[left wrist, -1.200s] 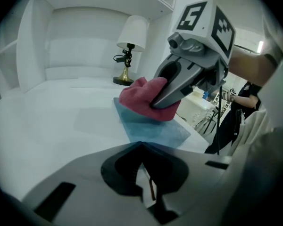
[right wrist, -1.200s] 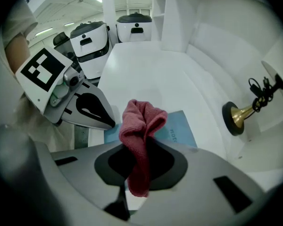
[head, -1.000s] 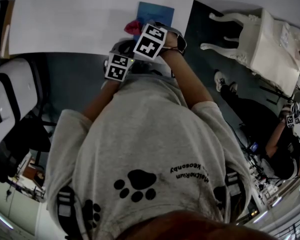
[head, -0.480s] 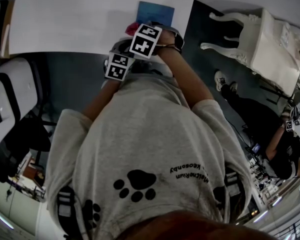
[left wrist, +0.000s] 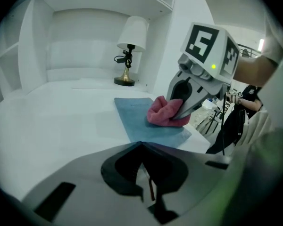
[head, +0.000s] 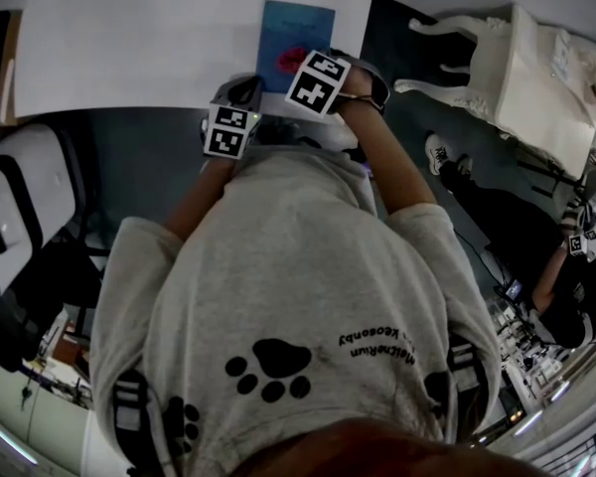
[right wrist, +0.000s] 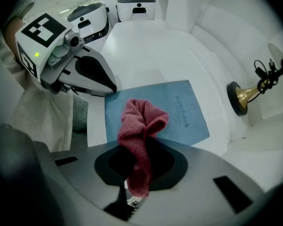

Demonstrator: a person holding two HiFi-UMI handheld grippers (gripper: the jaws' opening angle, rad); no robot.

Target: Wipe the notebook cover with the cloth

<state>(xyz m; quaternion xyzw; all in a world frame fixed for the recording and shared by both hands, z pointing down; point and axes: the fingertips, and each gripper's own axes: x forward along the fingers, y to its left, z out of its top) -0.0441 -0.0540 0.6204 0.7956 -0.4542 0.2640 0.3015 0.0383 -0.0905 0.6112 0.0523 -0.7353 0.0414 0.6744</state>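
Right gripper view is showing the right hand-held gripper point(right wrist: 132, 192) clamping its jaws on a pink-red terry cloth point(right wrist: 140, 121). The cloth is running up out of the jaws, and its bunched free end is resting on the cover of a flat blue rectangular notebook point(right wrist: 179, 112). The notebook is lying on the white counter point(right wrist: 146, 46), with the printed word "notebook" showing on the uncovered part of the cover. The left hand-held gripper point(right wrist: 112, 86) is pointing down at one of the notebook's near corners, its tip right at the corner; whether it is pressing on the cover cannot be told.

Left gripper view is showing that gripper's own jaws sitting together with nothing visible between them, and the notebook's near corner is reaching just up to the gripper's nose. From this side the right hand-held gripper is tilting down over the notebook, with the cloth bunched under its tip on the half of the cover nearer the counter's edge.

A brass-footed table lamp with a white shade point(left wrist: 132, 36) is standing at the back of the counter, apart from the notebook's far end.

Head view is showing both hand-held grippers side by side near the counter's front edge, held by a person in a grey shirt point(head: 298, 296).
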